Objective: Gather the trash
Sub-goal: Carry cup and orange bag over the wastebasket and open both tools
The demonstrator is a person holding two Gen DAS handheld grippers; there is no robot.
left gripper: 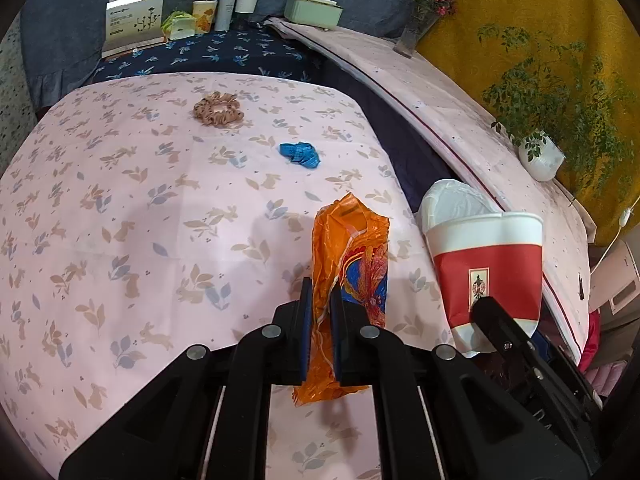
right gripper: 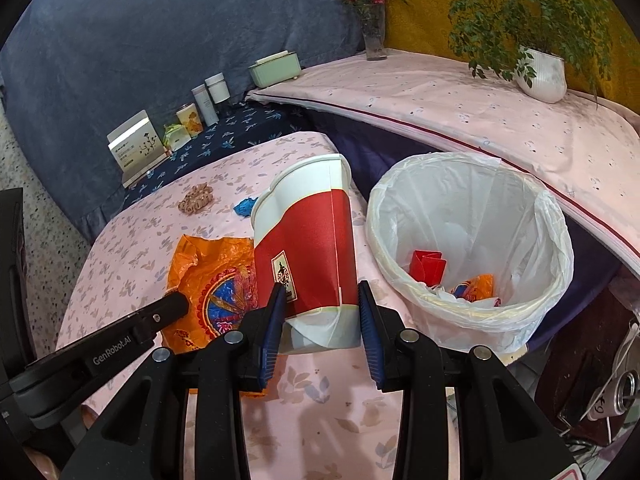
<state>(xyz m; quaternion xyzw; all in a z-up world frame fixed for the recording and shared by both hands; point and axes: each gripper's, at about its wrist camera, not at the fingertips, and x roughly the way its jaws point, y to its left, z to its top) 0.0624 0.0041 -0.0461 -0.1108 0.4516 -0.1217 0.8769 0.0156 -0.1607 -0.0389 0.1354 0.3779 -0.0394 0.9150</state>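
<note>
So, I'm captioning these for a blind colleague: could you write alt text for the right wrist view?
The right gripper clamps a crushed red-and-white paper cup over a pink rabbit-print tablecloth. To its right stands a white-lined trash bin holding scraps; to its left, the left gripper holds an orange plastic bag.

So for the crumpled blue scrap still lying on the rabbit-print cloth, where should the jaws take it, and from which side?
Take the blue scrap across its bunched middle, coming from above. It lies low and crumpled on the rabbit-print cloth, with no upright edge to catch from the side, so closing down over the thickest bunch seems safest. It sits apart from the hair scrunchie, so the way down looks clear.
</note>
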